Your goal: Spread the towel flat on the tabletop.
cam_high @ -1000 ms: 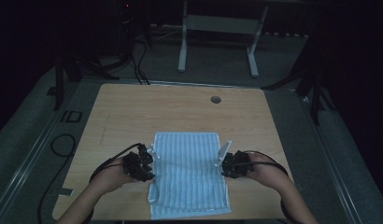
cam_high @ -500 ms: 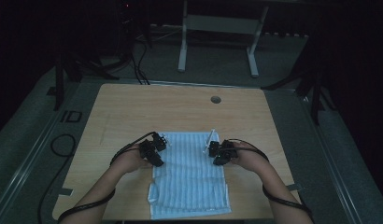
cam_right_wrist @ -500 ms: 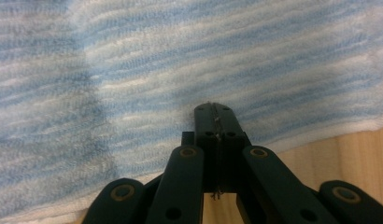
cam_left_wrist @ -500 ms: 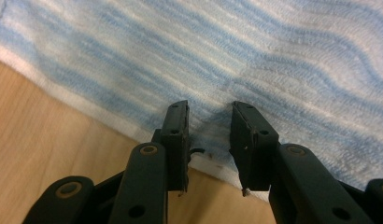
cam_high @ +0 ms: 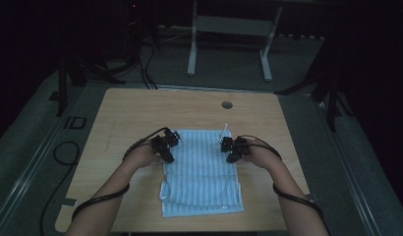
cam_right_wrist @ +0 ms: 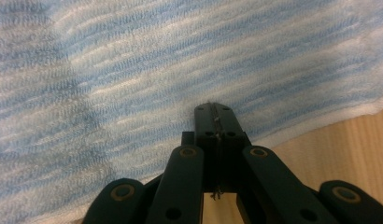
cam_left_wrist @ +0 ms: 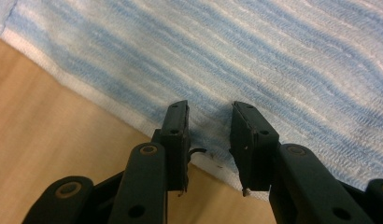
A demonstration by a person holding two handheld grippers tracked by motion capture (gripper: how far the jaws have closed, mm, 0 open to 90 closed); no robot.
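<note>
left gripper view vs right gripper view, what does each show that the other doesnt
The left gripper view has the left gripper with its jaws parted, a clear gap between them, over the towel's white hem, with wooden table at lower left. The right gripper view has the right gripper with its jaws pressed together, and a smaller patch of table at lower right. Both share the blue and white striped towel lying on the table, seen close along black jaws.

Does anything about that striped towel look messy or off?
Slightly. The blue striped towel is folded unevenly: at its near left corner a lower layer sticks out past the top one. Nothing looks spilled or damaged.
</note>
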